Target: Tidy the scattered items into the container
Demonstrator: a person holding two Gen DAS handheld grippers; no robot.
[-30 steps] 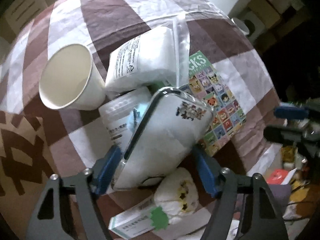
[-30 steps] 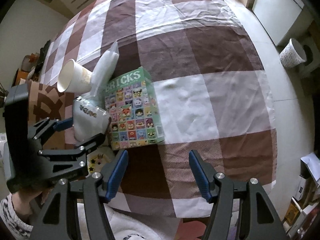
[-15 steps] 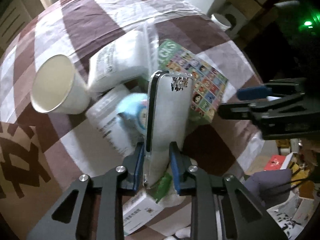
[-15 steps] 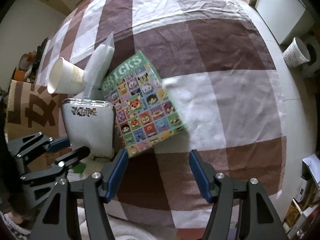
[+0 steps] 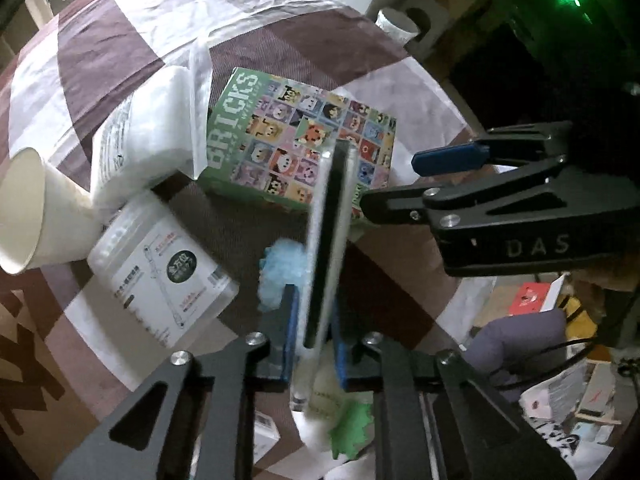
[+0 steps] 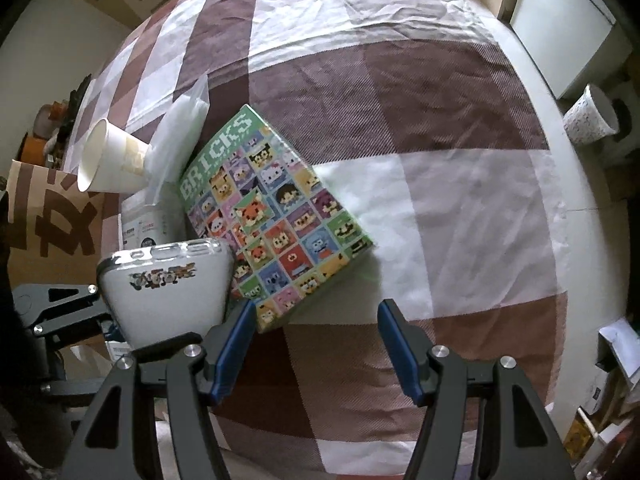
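Note:
My left gripper [image 5: 313,312] is shut on a white phone case [image 5: 326,240], held edge-on above the table; its sticker face shows in the right wrist view [image 6: 168,300]. My right gripper [image 6: 314,320] is open and empty, just in front of the green BRICKS box [image 6: 272,216], which also shows in the left wrist view [image 5: 296,140]. A paper cup [image 5: 28,216], a white plastic pouch [image 5: 140,136], a white tub [image 5: 160,276] and a blue fluffy item [image 5: 280,276] lie beside the box.
A brown cardboard box [image 6: 36,216] with printed pattern stands at the table's left. A small plush [image 5: 320,412] and a carton [image 5: 264,436] lie under my left gripper. The checked tablecloth [image 6: 440,160] spreads to the right. A bin [image 6: 592,120] stands on the floor.
My left gripper has turned the phone case edge-on and lifted it. My right gripper has moved closer to the BRICKS box, still open.

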